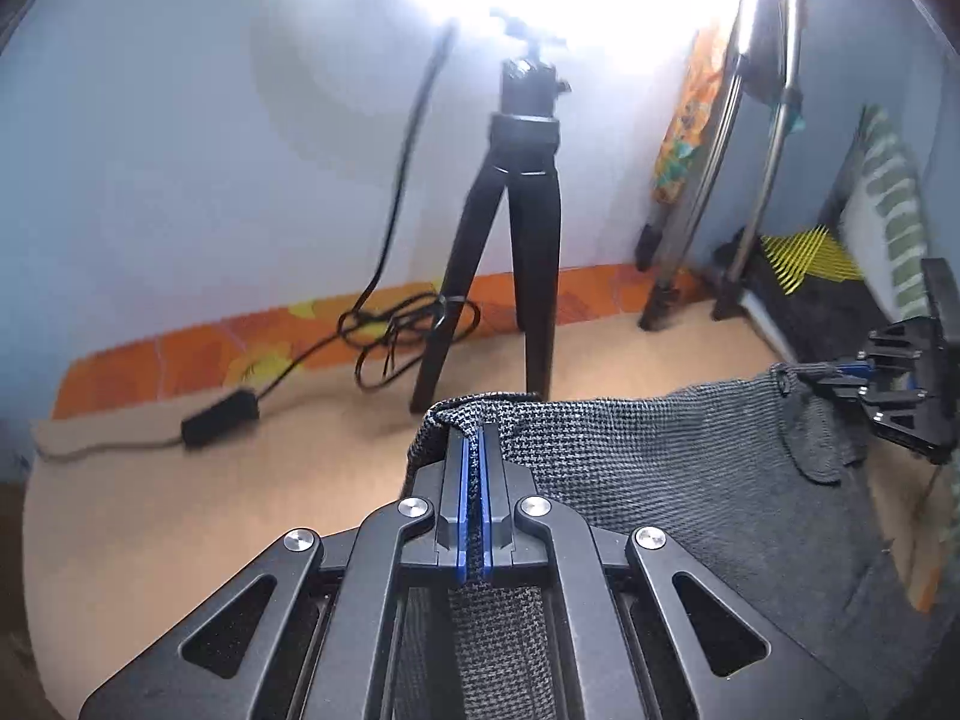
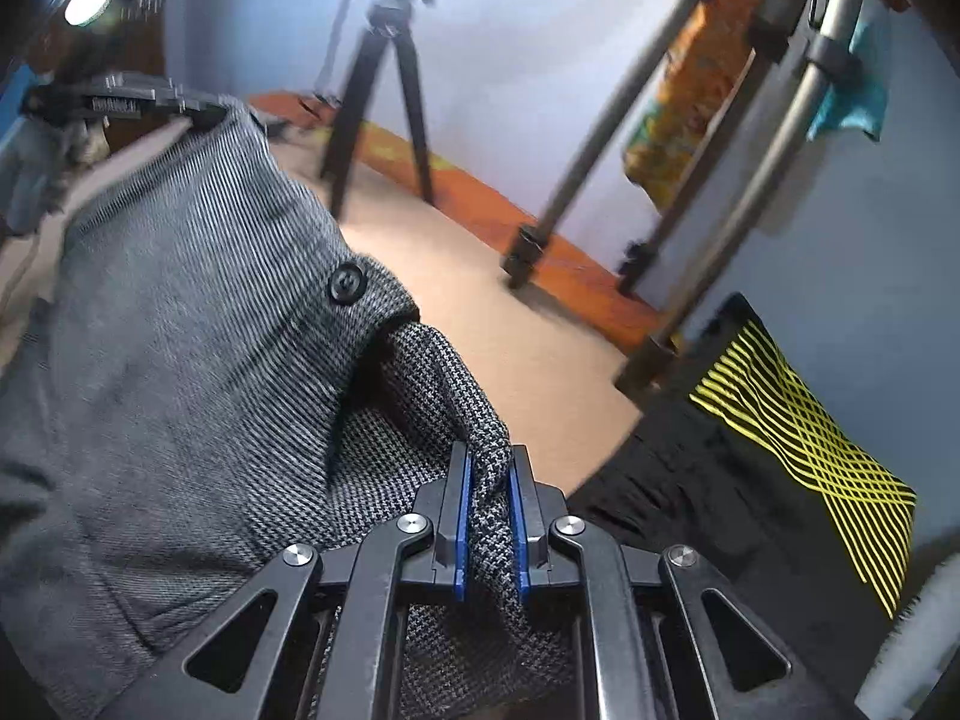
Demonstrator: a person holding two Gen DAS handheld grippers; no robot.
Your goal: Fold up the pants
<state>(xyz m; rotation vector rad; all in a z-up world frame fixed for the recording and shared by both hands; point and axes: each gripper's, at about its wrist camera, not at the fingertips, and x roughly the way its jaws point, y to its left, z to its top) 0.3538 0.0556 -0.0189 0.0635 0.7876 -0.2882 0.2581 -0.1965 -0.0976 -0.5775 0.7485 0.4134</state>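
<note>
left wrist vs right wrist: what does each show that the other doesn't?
Left wrist only: the coiled black cable with its adapter block on the floor, and a green-and-white striped cloth at the right edge.

Right wrist only: the pants' black button, and a teal cloth on the metal rack.

Both: the grey pants, each pair of jaws shut on a fold of them (left gripper, right gripper), the black tripod, the rack legs and the black cloth with yellow lines.
</note>
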